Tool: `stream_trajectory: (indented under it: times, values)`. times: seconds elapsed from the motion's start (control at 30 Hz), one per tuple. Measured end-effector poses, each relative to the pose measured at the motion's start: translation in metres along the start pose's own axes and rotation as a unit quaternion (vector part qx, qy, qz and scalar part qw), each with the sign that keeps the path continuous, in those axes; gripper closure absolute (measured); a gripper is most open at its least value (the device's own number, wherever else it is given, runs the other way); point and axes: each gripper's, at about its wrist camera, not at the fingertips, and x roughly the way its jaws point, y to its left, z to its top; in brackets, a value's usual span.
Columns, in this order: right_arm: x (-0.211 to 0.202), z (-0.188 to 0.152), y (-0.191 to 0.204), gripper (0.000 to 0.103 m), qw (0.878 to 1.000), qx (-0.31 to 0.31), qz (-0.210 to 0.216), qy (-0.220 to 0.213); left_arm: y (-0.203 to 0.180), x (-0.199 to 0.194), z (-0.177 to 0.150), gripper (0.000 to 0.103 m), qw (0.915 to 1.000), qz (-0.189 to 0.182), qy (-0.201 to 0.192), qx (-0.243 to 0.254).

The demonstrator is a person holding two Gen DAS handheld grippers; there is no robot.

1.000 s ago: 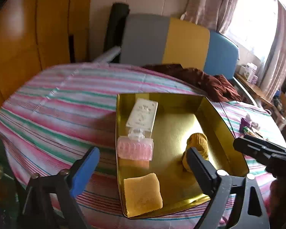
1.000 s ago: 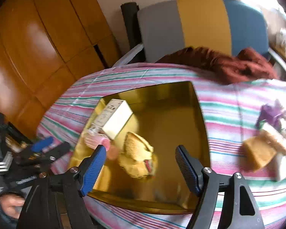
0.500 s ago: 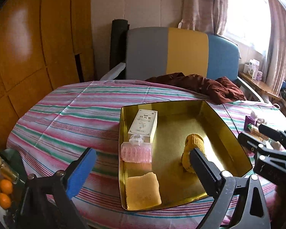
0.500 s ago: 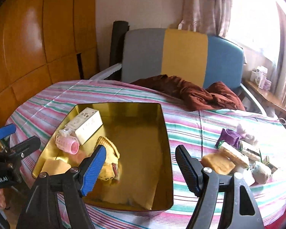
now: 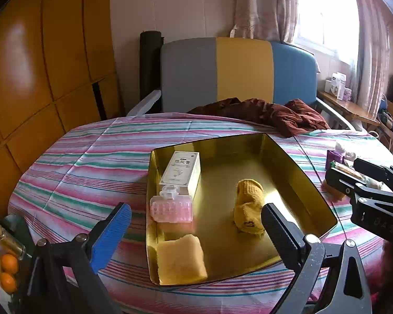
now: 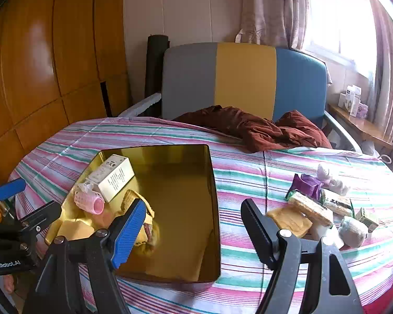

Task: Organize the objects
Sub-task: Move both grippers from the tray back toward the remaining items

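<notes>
Right wrist view, gold tray (image 6: 212,183) right half bare, jaws spread

Item count by kind:
- Gold tray (image 5: 301,172): 1
- White carton (image 5: 180,170): 1, in tray
- Pink bottle (image 5: 171,208): 1, in tray
- Yellow sponge: 2; one in tray (image 5: 180,259), one on the striped tablecloth (image 6: 289,221)
- Yellow knitted item (image 5: 249,204): 1, in tray
- Purple packet (image 6: 307,184): 1
- Oranges (image 5: 9,272): 2
- Brown cloth (image 6: 254,128): 1
</notes>
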Motion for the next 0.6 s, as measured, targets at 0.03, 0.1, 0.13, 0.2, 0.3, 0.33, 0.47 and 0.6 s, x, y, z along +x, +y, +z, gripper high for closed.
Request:
stream_trajectory:
  times: [0.03,0.1,0.13,0.2,0.3,0.33,0.47,0.6]
  values:
    - [0.000,0.000,-0.001,0.027,1.000,0.000,-0.001,0.000,-0.001,0.000,0.000,0.003,1.0000,-0.001,0.000,0.002]
    - [-0.001,-0.001,-0.004,0.027,1.000,0.000,-0.003,0.002,-0.004,0.000,0.000,0.003,1.0000,-0.004,0.001,0.005]
    - [-0.001,-0.001,-0.005,0.027,1.000,0.001,-0.003,0.003,-0.005,0.000,-0.001,0.003,1.0000,-0.005,0.002,0.007]
    - [-0.001,-0.002,-0.008,0.027,1.000,0.004,-0.004,0.006,-0.008,0.001,-0.001,0.003,0.9999,-0.006,0.003,0.010]
    - [0.000,-0.003,-0.013,0.027,1.000,0.008,-0.005,0.010,-0.012,0.001,-0.001,0.003,0.9998,-0.009,0.005,0.017]
    - [0.000,-0.003,-0.015,0.027,1.000,0.008,-0.006,0.011,-0.014,0.001,-0.002,0.003,0.9998,-0.010,0.006,0.019]
    - [0.000,-0.001,-0.024,0.027,1.000,0.010,-0.015,0.014,-0.020,0.000,-0.001,0.003,0.9995,-0.013,0.004,0.029]
    - [-0.001,0.003,-0.040,0.027,0.999,0.011,-0.028,0.017,-0.027,-0.002,0.002,0.003,0.9989,-0.021,-0.002,0.042]
